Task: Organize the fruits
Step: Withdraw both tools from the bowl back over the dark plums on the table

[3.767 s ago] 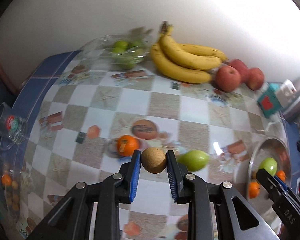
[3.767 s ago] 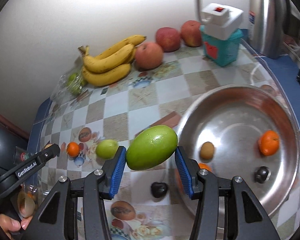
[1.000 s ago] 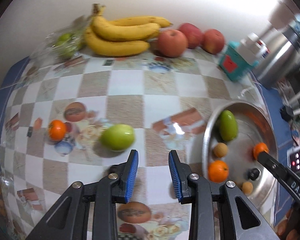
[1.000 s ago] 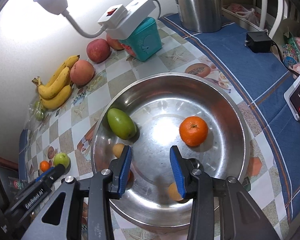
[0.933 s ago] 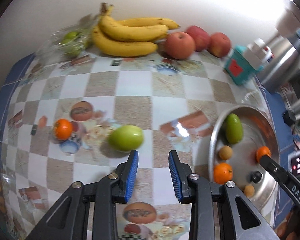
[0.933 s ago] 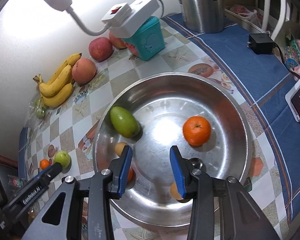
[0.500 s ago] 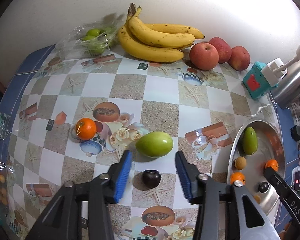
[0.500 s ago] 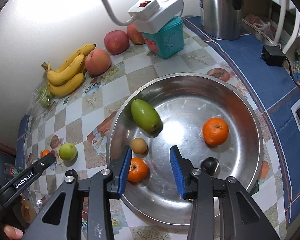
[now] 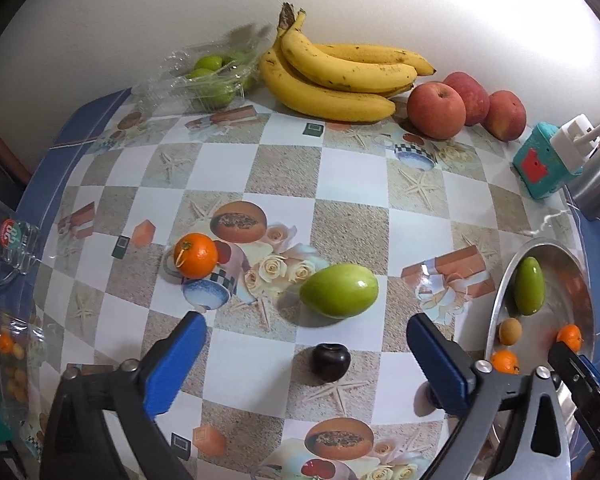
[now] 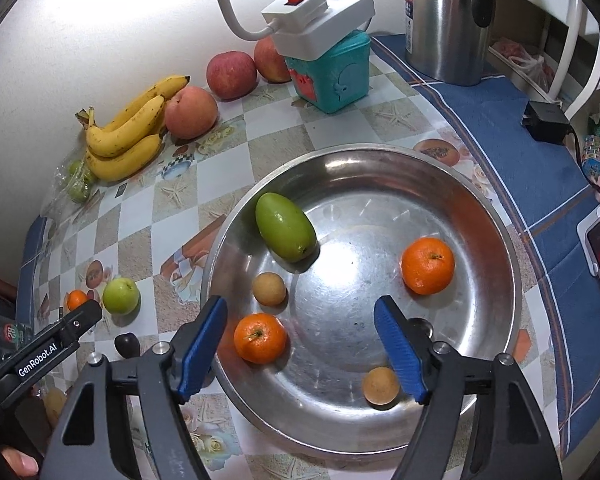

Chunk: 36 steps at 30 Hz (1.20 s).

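On the checked tablecloth [image 9: 352, 184], left to right, lie one orange [image 9: 195, 255], one green fruit [image 9: 339, 290] and one dark plum [image 9: 331, 361]. The left gripper [image 9: 306, 354] hangs over the plum, jaws opening, touching nothing. The steel bowl [image 10: 480, 208] holds one green mango [image 10: 286, 227], two brown longans [image 10: 269, 289], two mandarins [image 10: 427, 266] and a dark fruit half hidden. The right gripper [image 10: 300, 344] is opening above the bowl, empty.

The worktop [image 9: 356, 184] wears beige-and-white checks, blue-edged. Yellow bananas [image 9: 340, 76], 3 red apples [image 9: 436, 110], a silver bowl [image 10: 500, 264], a teal box [image 10: 336, 76], a near-black plum [image 9: 331, 362].
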{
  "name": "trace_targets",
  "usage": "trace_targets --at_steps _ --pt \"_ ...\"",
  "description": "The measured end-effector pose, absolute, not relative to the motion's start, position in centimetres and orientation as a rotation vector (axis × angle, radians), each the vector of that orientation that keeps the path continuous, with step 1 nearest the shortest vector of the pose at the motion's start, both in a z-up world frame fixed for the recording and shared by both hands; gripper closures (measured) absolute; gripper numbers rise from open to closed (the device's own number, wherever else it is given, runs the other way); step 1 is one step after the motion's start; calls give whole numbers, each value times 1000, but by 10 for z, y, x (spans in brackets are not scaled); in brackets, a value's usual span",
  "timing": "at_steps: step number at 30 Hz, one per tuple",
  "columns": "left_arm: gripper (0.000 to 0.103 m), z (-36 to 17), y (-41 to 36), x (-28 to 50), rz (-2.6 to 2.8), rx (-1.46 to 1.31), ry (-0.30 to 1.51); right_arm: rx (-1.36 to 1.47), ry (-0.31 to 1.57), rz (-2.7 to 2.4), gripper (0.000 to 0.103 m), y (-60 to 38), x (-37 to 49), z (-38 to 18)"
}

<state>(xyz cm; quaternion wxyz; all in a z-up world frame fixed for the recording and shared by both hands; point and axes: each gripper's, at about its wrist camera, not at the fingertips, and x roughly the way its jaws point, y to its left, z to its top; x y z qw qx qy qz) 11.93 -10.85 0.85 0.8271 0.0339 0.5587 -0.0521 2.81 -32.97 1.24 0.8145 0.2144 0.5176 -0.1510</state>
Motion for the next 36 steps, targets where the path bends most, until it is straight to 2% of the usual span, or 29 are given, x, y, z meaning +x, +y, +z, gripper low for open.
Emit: trace_targets --at_steps 1,6,9,29,36 --pt "0 9 -109 119 -108 73 1184 453 1104 -323 21 -329 28 12" --pt "0 10 -108 119 -93 85 1175 436 1094 -318 19 -328 29 13" --pt "0 12 -106 118 -82 103 1162 420 1074 -324 3 -327 29 16" --pt "0 40 -79 111 -64 122 1007 415 1013 -259 3 -299 33 23" --pt "0 43 -59 108 -70 86 1034 389 1022 -210 3 -275 38 24"
